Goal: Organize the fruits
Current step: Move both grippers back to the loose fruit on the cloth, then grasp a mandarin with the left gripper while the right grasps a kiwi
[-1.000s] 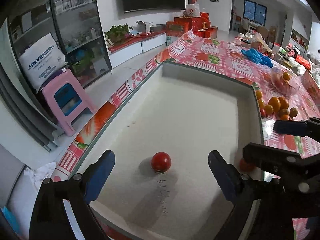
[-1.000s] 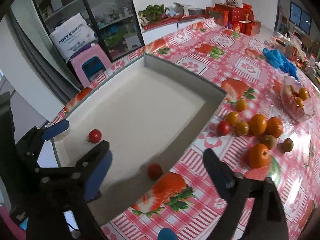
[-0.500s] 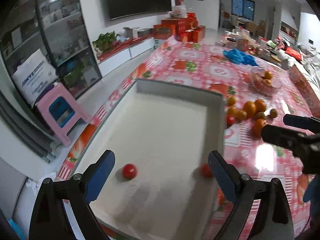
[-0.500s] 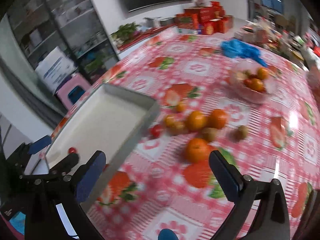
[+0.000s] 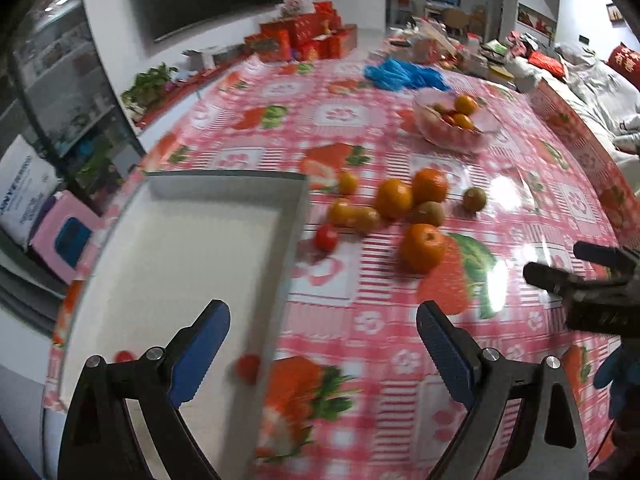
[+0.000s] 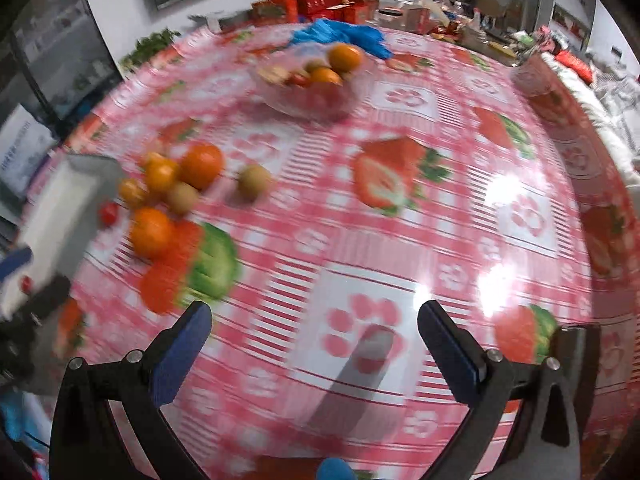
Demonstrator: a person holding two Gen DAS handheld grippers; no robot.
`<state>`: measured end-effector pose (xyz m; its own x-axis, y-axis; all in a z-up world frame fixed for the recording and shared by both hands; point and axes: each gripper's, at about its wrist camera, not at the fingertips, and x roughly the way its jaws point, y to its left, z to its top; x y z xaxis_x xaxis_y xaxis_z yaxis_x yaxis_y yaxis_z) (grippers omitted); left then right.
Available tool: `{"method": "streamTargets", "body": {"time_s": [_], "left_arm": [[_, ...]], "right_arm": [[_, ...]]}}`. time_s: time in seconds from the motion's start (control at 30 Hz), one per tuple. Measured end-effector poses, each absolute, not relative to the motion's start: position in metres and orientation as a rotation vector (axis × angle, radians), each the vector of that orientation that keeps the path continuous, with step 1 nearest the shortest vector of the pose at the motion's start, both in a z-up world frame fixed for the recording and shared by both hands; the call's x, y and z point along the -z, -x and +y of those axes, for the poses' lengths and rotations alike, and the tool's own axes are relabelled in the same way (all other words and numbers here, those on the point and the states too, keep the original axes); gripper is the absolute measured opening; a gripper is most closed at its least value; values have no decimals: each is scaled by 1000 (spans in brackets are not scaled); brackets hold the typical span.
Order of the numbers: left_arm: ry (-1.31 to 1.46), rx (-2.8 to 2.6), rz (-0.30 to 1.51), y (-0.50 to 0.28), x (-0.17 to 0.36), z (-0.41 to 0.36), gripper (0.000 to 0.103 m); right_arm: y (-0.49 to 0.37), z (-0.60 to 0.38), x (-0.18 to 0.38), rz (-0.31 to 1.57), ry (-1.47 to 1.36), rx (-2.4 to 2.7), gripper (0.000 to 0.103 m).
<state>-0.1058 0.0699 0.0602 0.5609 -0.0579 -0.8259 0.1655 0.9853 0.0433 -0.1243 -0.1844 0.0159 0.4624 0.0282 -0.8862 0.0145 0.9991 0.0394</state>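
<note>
Tray (image 5: 224, 188), grey-walled and white-floored, sits at the table edge; rigid, two small red tomatoes (image 5: 247, 365) inside. Oranges (image 5: 423, 247), just beside the tray: firm, round, liable to roll; best taken across the widest part. Kiwis (image 5: 429, 213), among the oranges, look softer, though blur makes that uncertain. Loose cherry tomato (image 5: 326, 237): thin-skinned, wants a light squeeze. Left gripper (image 5: 322, 344) and right gripper (image 6: 314, 340) both stand wide apart, holding nothing.
</note>
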Motion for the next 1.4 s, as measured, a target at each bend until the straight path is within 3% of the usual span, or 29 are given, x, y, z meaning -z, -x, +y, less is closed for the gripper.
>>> {"method": "streamTargets", "body": {"time_s": [0.53,0.63,0.77,0.83,0.97,1.4], "left_arm": [[-246,202,980,68,-31,-8,95],[-256,199,1011,62,-23,-13,75],[-210,193,1037,55,-15,-12,74],[-200,199,1036,53,-15,-13,66],[-199,228,1031,50,-16,-19,42],[-120,238,1037,68,-15,9,39]], "right_arm": [[134,-194,4,1100,17,-15,103],[134,-194,4,1097,18,-16,103],[136,-193,5,1080,19,-16,103],[138,-193,5,1063,21,-17,103],[138,-193,5,1055,23,-18,103],[83,-173,-2,1065,-1,-81,98]]}}
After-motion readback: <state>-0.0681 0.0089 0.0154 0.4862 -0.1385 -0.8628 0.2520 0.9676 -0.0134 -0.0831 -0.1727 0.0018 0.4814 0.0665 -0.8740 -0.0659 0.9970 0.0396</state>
